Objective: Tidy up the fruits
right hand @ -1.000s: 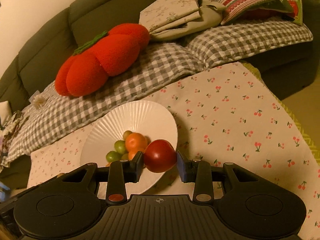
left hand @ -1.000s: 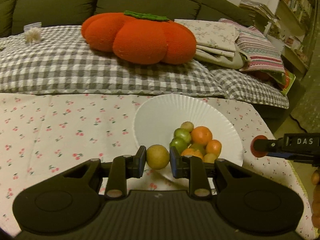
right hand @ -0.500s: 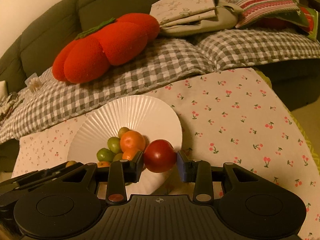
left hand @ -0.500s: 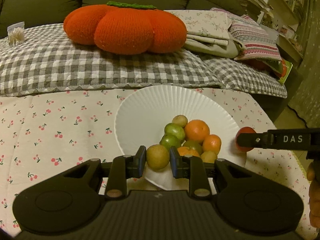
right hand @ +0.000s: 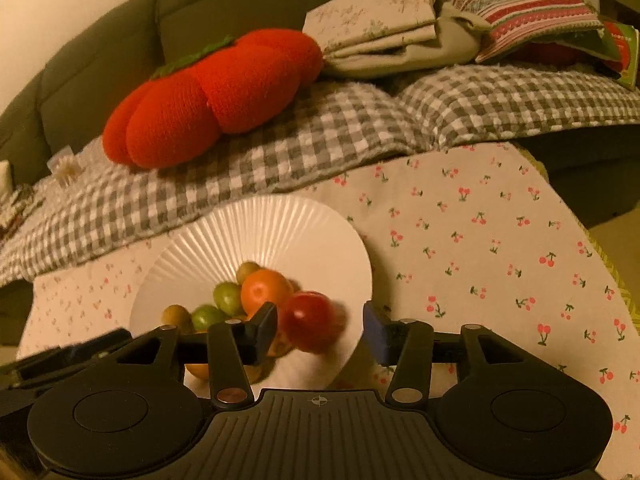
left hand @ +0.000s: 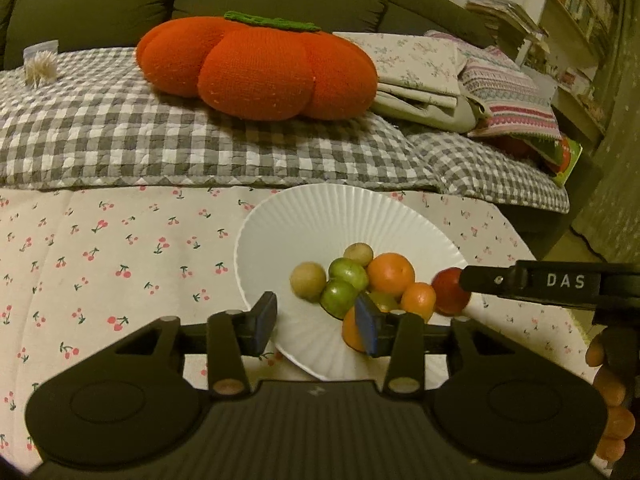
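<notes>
Fingers of the left gripper (left hand: 316, 322) have just been opening and nothing is being held between them; the yellow-brown fruit (left hand: 308, 281) is lying free on the white plate (left hand: 320, 220), beside the green fruits (left hand: 345, 286) and oranges (left hand: 390, 274). Fingers of the right gripper (right hand: 320, 326) have likewise just been opening, and the red fruit (right hand: 310, 320) is being released, blurred, over the plate rim. The placing step is judged as being completed; both grippers are next to be drawn clear without the pile being disturbed. The plate is being carried by a cherry-print worktop (left hand: 120, 264), with a checked cover (left hand: 120, 136) and a persimmon-shaped cushion (left hand: 256, 68) behind.
</notes>
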